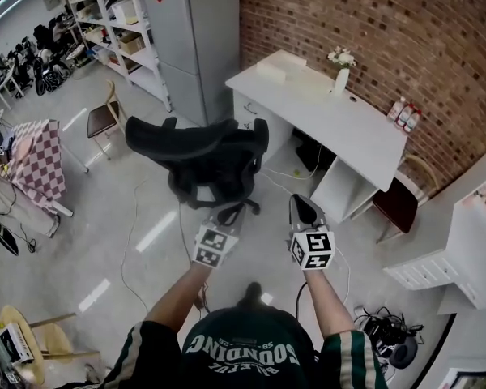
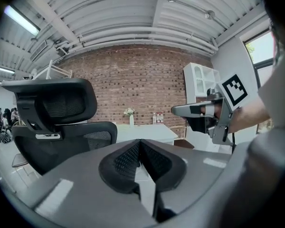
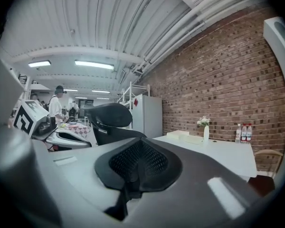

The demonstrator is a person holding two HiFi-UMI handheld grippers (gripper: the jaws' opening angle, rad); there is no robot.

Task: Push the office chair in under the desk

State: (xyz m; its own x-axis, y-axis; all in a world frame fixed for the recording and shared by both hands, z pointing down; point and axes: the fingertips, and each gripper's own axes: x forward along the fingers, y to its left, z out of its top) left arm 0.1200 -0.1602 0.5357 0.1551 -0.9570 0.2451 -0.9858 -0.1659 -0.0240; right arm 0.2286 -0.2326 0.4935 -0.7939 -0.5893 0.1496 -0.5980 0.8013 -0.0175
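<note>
— Brick wall [image 1: 348, 14] behind, grey floor [image 1: 130, 241]: where's the chair [image 1: 202, 156]?
— Ahead of both, left of the desk [image 1: 332, 120], not under it.
— Grippers?
— Left gripper [image 1: 227, 215] nearer, right gripper [image 1: 304, 207] farther; both pressed together, empty.

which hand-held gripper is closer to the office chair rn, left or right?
Left. The left hand-held gripper is just on the near side of the office chair, by its base. The right hand-held gripper is off to its right, toward the desk.
</note>
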